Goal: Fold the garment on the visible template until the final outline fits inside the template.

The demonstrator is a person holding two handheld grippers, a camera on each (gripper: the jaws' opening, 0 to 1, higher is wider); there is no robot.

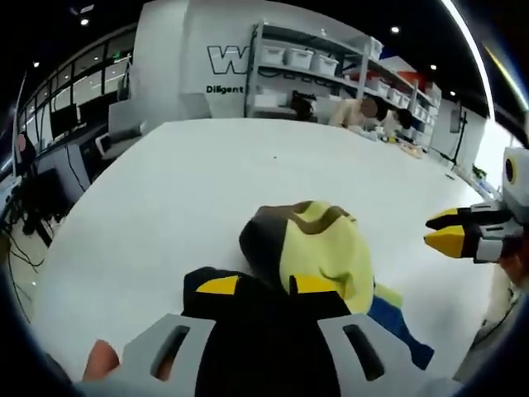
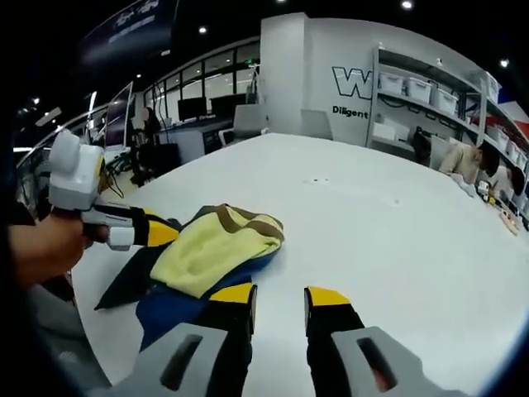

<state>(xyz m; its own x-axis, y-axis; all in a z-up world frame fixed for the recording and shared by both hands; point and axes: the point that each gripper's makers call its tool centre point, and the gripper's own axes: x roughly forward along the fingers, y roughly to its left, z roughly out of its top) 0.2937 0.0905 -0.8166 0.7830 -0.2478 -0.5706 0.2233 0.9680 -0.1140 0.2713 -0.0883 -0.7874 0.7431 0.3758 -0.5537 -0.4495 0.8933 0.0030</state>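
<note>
The garment lies bunched on the white table, with a yellow-green panel on top, brown trim, a blue part and a black part. My left gripper is at its near edge with its jaws apart, and black cloth fills the gap between them. In the right gripper view the garment lies left of centre, and the left gripper, held by a hand, touches its dark left side. My right gripper hovers open over the table just right of the garment, with nothing between its fingers. It also enters the left gripper view as the right gripper.
The wide white table stretches far beyond the garment. Shelves with white bins stand behind it, and people sit at its far right end. Desks with monitors line the left side of the room.
</note>
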